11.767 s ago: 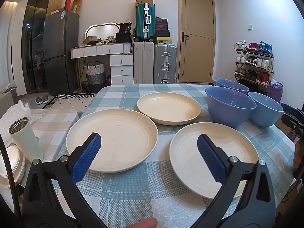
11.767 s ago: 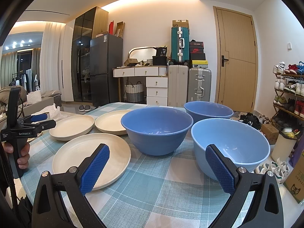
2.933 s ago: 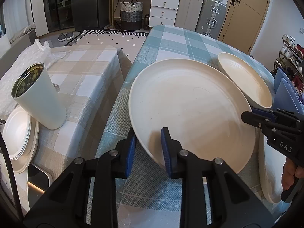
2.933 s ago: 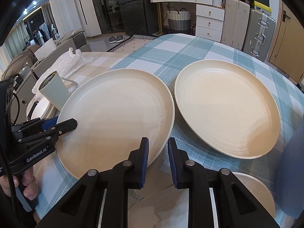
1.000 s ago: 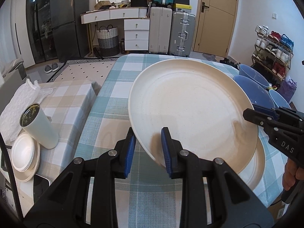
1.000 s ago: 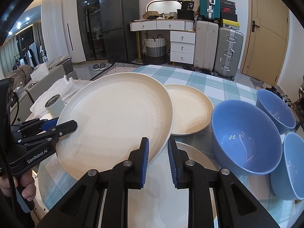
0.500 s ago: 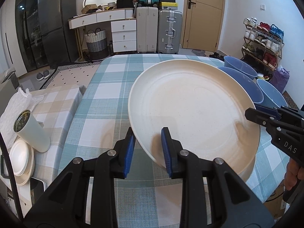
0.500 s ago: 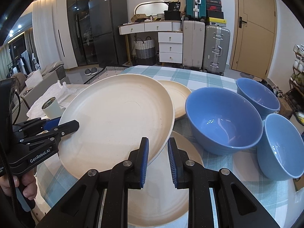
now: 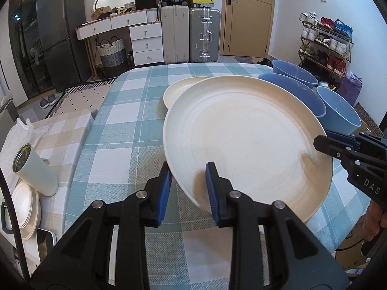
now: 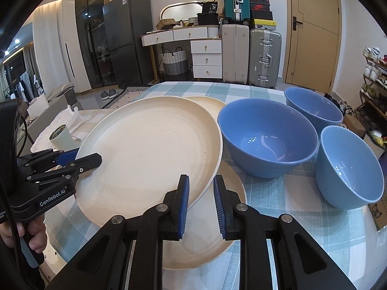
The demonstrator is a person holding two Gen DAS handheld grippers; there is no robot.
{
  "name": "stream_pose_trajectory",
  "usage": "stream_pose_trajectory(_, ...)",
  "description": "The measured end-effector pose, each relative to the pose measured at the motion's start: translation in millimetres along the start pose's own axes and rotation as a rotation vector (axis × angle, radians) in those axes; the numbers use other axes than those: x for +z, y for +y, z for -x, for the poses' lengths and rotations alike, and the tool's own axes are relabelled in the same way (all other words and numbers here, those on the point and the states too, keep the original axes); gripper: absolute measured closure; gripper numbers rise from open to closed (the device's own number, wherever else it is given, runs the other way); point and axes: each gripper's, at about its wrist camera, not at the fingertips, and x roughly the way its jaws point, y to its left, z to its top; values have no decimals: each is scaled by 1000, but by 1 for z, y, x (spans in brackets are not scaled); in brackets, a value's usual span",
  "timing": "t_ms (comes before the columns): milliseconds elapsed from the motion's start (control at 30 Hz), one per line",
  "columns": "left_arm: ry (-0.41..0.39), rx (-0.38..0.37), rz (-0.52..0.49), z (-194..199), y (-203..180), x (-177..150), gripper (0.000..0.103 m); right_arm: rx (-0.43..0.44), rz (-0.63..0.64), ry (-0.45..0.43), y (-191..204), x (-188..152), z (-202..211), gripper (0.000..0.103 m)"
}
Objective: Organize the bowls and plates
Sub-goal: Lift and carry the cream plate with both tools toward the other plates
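A table under a teal-and-white checked tablecloth [image 9: 135, 111] carries the crockery. Above it, a large round cream plate [image 9: 244, 133] is held tilted in the air, gripped on opposite edges by both tools. The left gripper [image 9: 188, 186] has its blue-padded jaws clenched on the plate's near rim, and the right gripper [image 10: 200, 200] is likewise clamped on the rim at the plate's other side. Directly below the lifted plate lies a second cream plate [image 10: 217, 229] flat on the cloth, partly covered from view. A third cream plate [image 10: 208, 104] rests farther back, its edge hidden behind the raised one. To the right stand three blue bowls: a wide deep-blue bowl [image 10: 268, 137], a lighter blue bowl [image 10: 348, 166] just beside it near the table edge, and another blue bowl [image 10: 312, 106] behind them. Off the table's left side, a white cylindrical cup [image 9: 33, 169] stands on a beige checked surface [image 9: 65, 130].
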Motion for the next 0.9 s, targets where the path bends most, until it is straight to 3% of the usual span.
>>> stream_pose_trajectory(900,72,-12,-65,-32,-21,-21,78,-58,-60,43,-10,-35,-7,82)
